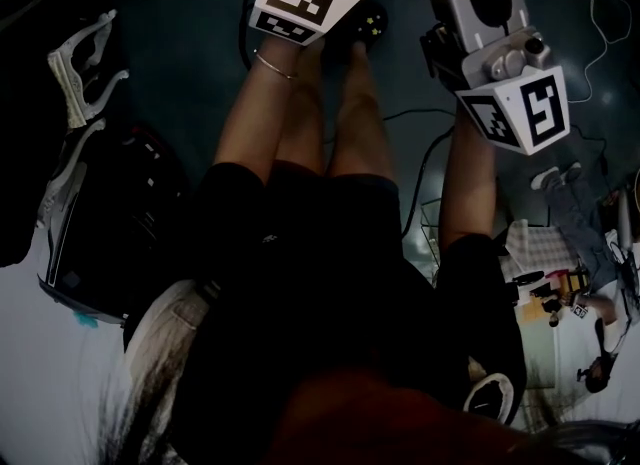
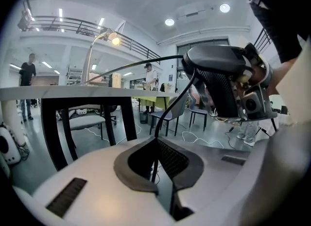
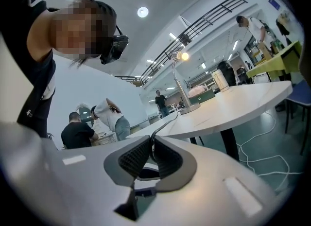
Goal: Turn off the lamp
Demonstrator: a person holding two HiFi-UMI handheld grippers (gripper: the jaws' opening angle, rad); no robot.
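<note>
On far table [image 3: 243,104], lamp [image 3: 180,81] glows; we've its thin, limp cord [image 3: 165,124] pinched tight in left gripper [image 2: 157,144] & right gripper [image 3: 152,147]. Prob. light, slippery: hold firm, no yanking.

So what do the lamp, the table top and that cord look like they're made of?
Lamp: probably metal, its thin curved neck shines silvery.
Table top: smooth white, matte, perhaps laminate; cannot tell further.
Cord: thin, dark, bending freely, likely rubber- or plastic-coated.
</note>
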